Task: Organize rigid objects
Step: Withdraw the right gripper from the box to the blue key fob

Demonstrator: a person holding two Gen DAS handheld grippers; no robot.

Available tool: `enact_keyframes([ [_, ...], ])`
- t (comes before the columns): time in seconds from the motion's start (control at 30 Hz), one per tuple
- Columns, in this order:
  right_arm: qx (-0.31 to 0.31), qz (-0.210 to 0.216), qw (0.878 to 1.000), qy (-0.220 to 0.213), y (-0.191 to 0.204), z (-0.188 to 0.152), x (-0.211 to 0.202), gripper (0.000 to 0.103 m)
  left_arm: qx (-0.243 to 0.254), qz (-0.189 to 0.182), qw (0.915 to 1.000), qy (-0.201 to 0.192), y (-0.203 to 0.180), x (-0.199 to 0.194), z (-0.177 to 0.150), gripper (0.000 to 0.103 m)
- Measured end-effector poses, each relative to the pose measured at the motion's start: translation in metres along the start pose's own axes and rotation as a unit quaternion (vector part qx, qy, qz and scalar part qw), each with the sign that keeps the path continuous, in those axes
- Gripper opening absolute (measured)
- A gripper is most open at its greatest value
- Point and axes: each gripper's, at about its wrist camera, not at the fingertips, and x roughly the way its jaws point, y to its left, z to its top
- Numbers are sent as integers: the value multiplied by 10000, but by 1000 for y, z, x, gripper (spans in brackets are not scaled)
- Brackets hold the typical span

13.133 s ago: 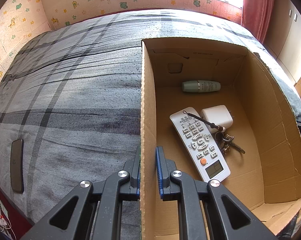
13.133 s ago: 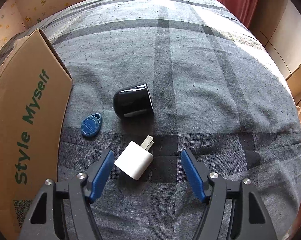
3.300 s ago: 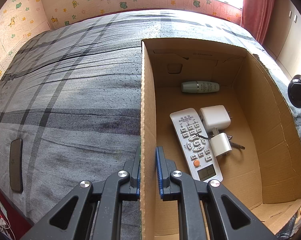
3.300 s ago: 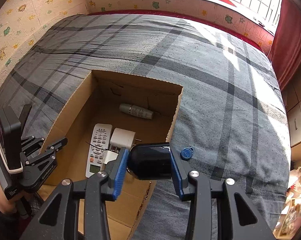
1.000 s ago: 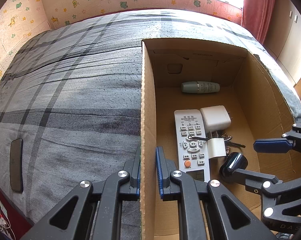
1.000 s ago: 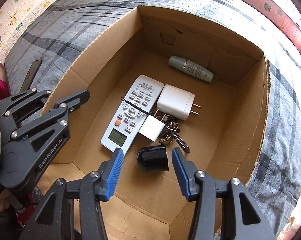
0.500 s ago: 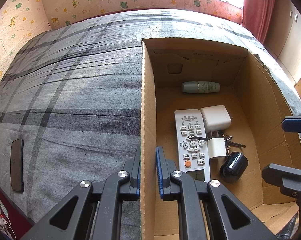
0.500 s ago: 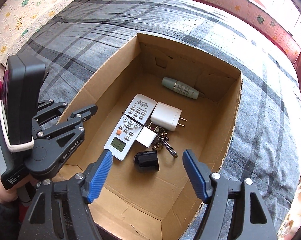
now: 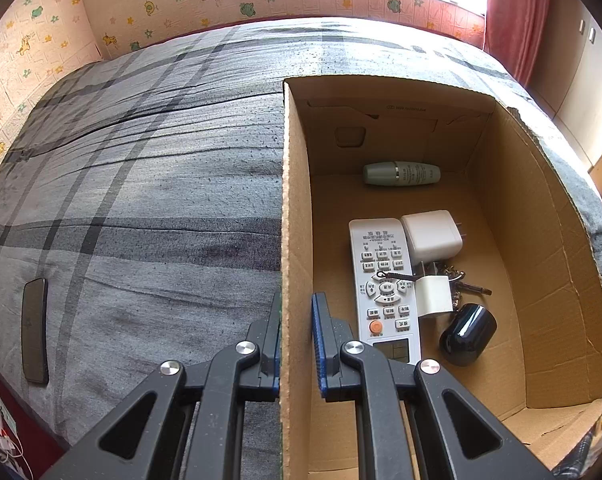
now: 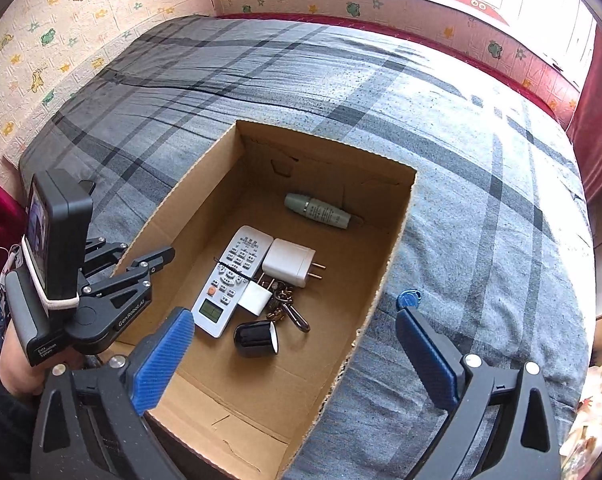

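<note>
Cardboard box (image 10: 397, 216) on plaid bed (image 10: 481, 200), mid-tidy. Left gripper (image 9: 297, 340) clenched on box's near wall, apparently steadying it for drop-offs. Right gripper (image 10: 293, 356) above box, jaws opening, nothing between them. Black cap (image 10: 256, 338) lies on box floor beside remote (image 10: 231, 280), two white chargers, keys (image 10: 287, 304) and green tube (image 10: 317, 211). Blue key fob (image 10: 409, 298) on bedspread just outside box wall, likely next pickup. Phone (image 9: 35, 330) lies well apart, left edge of bed.
</note>
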Motion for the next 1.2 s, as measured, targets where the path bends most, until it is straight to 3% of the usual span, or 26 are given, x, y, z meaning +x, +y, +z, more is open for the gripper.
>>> enact_keyframes([
  [0.47, 554, -789, 9952, -179, -95, -8, 3, 103, 14, 13, 10000, 13, -2, 0, 0, 13],
  [0.83, 921, -835, 9922, 2, -141, -30, 52, 103, 27, 39, 10000, 17, -4, 0, 1, 13],
  [1.2, 697, -663, 9952, 155, -148, -35, 98, 101, 26, 54, 10000, 23, -5, -1, 2, 13],
])
